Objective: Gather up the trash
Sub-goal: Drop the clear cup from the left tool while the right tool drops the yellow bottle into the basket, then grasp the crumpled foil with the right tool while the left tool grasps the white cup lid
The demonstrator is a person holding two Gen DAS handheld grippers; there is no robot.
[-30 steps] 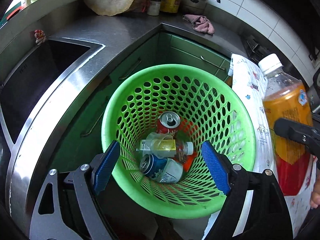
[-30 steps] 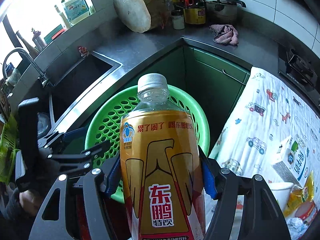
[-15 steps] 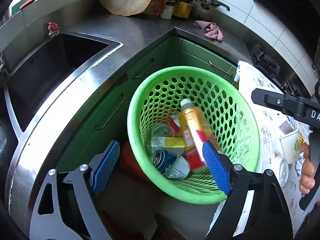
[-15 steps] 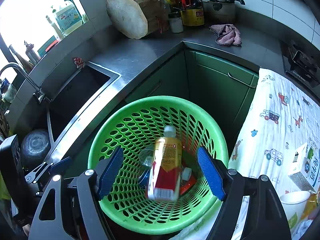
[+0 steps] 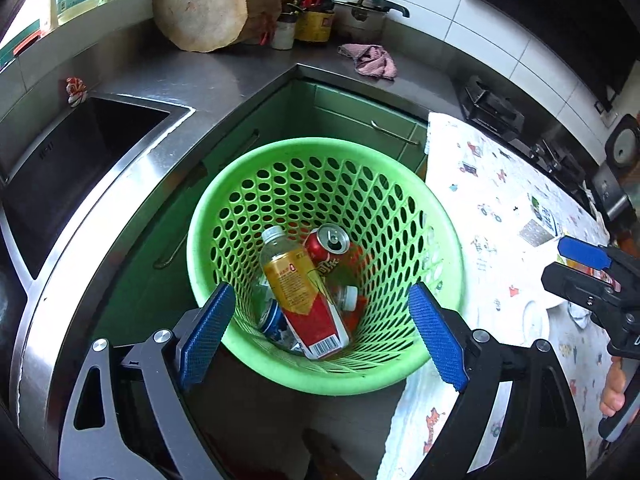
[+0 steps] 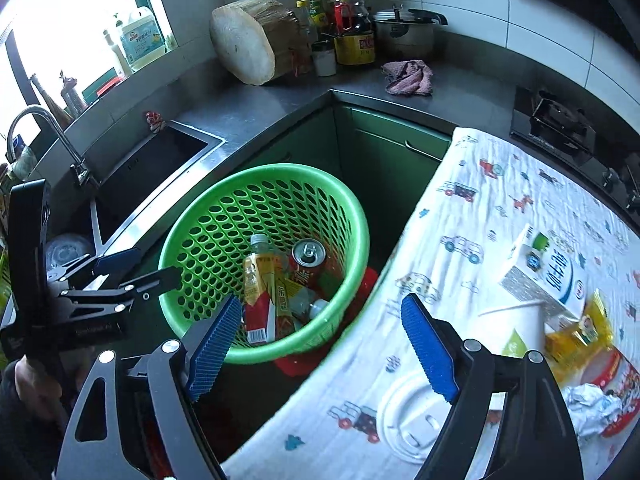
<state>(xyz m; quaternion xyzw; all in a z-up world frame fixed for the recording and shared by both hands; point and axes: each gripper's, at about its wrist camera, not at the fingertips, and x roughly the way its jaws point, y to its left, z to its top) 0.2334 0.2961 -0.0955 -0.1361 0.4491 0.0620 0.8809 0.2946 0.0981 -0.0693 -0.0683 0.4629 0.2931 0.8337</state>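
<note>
Where left view ends, carton point(image 6: 540, 268) (right view only).

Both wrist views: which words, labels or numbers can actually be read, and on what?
Yellow-and-red plastic drink bottle in the green perforated plastic basket: barcode; label print too blurred.
Red metal drink can: characters too blurred.
White-and-blue cardboard carton: blue print unreadable.
Nothing can be quoted.

Orange drink bottle point(image 5: 298, 286) now out of the right gripper point(image 6: 322, 346), down in the green basket point(image 5: 436, 216).
</note>
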